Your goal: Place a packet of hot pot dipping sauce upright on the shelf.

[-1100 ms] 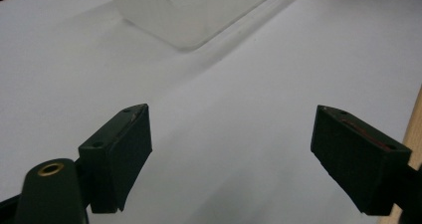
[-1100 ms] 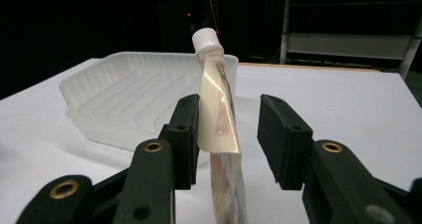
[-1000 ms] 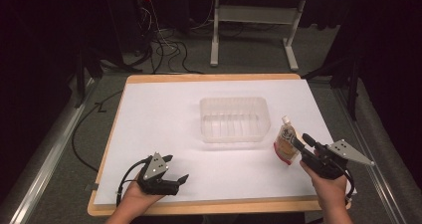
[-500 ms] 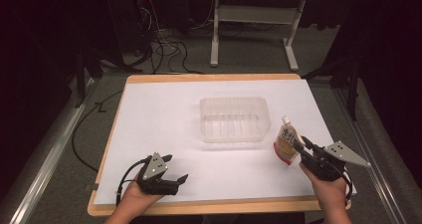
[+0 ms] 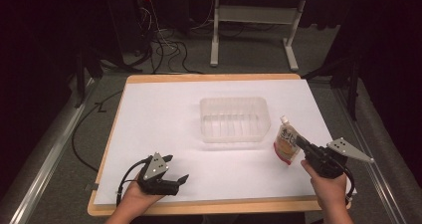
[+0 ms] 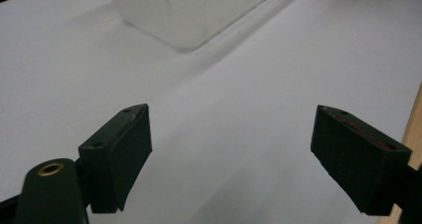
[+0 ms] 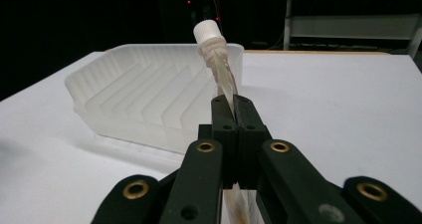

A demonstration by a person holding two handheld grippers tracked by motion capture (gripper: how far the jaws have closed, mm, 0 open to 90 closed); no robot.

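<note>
A small spouted pouch with a white cap stands upright on the white sheet, just right of a clear plastic container. My right gripper has just been closing its jaws and is now shut on the pouch's thin edge, pinching it flat in the right gripper view. My left gripper rests low at the front left of the table with its jaws wide apart and nothing between them.
The ribbed clear container sits mid-table, also ahead of the left gripper. The white sheet covers a wooden board. Beyond the table lie cables and a desk frame on a dark floor.
The right gripper's jaws have come together on the pouch. Both hands have stayed where they were, and the left gripper remains open.
</note>
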